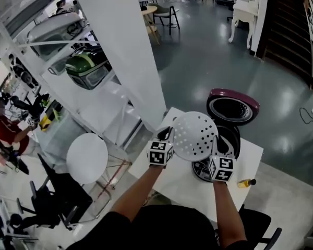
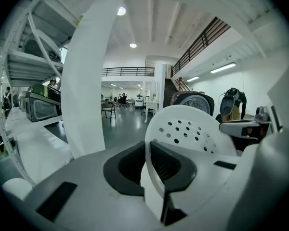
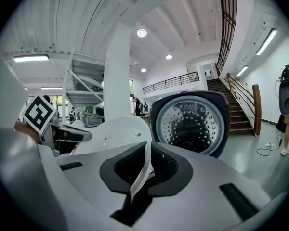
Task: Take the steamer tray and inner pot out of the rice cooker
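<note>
— Holding a steamer tray (image 1: 194,135) by opposite edges: what is it made of?
— Smooth white plastic. It is a round, shallow dish dotted with small holes, with a thin rim. It hangs tilted over the mouth of the black rice cooker (image 1: 230,142). The cooker's rounded maroon lid (image 1: 233,107) stands open at the tray's 1 o'clock, with a perforated metal plate (image 3: 190,121) shining inside it.
— And the setting?
— A white table (image 1: 250,155), with a small yellow bottle (image 1: 246,182) at the tray's 4 o'clock. Around it lies a glossy grey floor (image 1: 208,61). A broad white pillar (image 1: 120,51) rises at 11 o'clock and a dark staircase (image 1: 287,25) at 1 o'clock. A person in a red top (image 1: 5,129) is far off at 9 o'clock.
— The claws?
— Both are nearly closed, clamped on the rim. The left gripper (image 1: 168,135) pinches the tray's 8 o'clock edge, its ribbed black pads (image 2: 166,162) pressed on the plastic. The right gripper (image 1: 215,151) bites the 5 o'clock edge, where the rim shows as a thin white strip between its jaws.
</note>
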The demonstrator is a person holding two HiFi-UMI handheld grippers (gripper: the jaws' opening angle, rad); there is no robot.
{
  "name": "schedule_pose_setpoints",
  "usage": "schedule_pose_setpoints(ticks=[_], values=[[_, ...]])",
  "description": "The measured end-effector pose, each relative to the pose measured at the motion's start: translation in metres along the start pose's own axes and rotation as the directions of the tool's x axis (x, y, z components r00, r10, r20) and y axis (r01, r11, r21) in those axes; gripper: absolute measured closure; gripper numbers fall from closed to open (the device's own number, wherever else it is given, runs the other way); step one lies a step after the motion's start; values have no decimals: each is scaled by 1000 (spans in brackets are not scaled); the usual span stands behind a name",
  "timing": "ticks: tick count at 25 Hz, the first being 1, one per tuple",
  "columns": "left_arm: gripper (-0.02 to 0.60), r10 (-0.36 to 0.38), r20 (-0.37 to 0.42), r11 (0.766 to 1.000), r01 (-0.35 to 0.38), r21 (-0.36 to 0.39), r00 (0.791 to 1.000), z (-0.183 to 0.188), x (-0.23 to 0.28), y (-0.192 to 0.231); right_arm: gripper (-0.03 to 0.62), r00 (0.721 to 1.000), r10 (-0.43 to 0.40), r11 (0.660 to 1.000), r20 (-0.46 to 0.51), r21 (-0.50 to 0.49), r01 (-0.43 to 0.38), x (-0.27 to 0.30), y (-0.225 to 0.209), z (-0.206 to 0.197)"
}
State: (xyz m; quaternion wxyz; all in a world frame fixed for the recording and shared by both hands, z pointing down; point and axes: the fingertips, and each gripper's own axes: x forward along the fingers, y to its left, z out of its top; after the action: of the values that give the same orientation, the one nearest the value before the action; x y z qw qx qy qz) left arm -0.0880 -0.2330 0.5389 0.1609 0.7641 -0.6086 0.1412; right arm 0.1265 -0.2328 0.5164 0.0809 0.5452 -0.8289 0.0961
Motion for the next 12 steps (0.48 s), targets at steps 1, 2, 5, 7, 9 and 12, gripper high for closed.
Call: schedule_pose_setpoints(ticks=[1, 2, 5, 7, 9, 12], values=[[549, 2, 1, 1000, -2, -2, 1000, 0, -2, 13, 568, 1000, 1, 1000, -14, -3, -1, 8, 11, -2], [549, 4, -1, 1000, -4, -3, 1000, -1, -5, 27, 568, 1000, 2, 1000, -30, -4, -2, 16, 23, -5], [549, 19, -20, 1000, -20, -19, 1000, -10, -11, 69, 568, 997, 14, 1000, -70, 7, -14, 39, 59, -14], [551, 29, -28, 999, -30, -37, 999, -17, -14, 93, 568, 996, 26, 1000, -91, 9, -25, 50, 80, -20], [551, 31, -32, 998, -33, -50, 999, -21, -14, 115, 566, 994, 31, 1000, -109, 3, -31, 63, 99, -25], [551, 20, -46, 998, -23, -64, 999, -29, -11, 143, 566, 989, 25, 1000, -146, -8, -27, 81, 121, -35]])
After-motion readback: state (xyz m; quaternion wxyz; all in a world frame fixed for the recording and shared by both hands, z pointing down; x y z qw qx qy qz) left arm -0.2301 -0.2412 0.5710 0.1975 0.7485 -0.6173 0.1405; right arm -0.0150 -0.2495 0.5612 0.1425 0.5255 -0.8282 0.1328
